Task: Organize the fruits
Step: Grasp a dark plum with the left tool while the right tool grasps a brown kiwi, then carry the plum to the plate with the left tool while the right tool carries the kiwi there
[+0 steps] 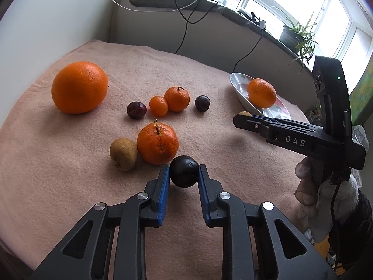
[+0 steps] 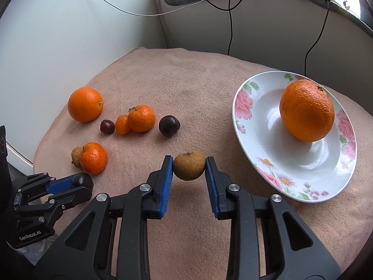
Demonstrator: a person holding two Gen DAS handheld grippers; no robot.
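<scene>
My left gripper (image 1: 184,175) is shut on a dark plum (image 1: 184,171), just in front of a tangerine (image 1: 157,144) and a brown fruit (image 1: 123,154) on the pink cloth. My right gripper (image 2: 189,169) is shut on a brown round fruit (image 2: 189,165), left of a flowered white plate (image 2: 291,161) that holds one orange (image 2: 307,110). On the cloth lie a big orange (image 1: 79,86), two more dark plums (image 1: 136,109) (image 1: 202,103), a small tangerine (image 1: 158,105) and a stemmed tangerine (image 1: 176,98). The left gripper also shows in the right wrist view (image 2: 80,183).
A pink towel (image 1: 70,186) covers the table. A white wall stands at the left and back. A windowsill with cables (image 1: 184,18) and a potted plant (image 1: 300,37) runs along the back right. The right gripper body (image 1: 303,137) reaches in from the right.
</scene>
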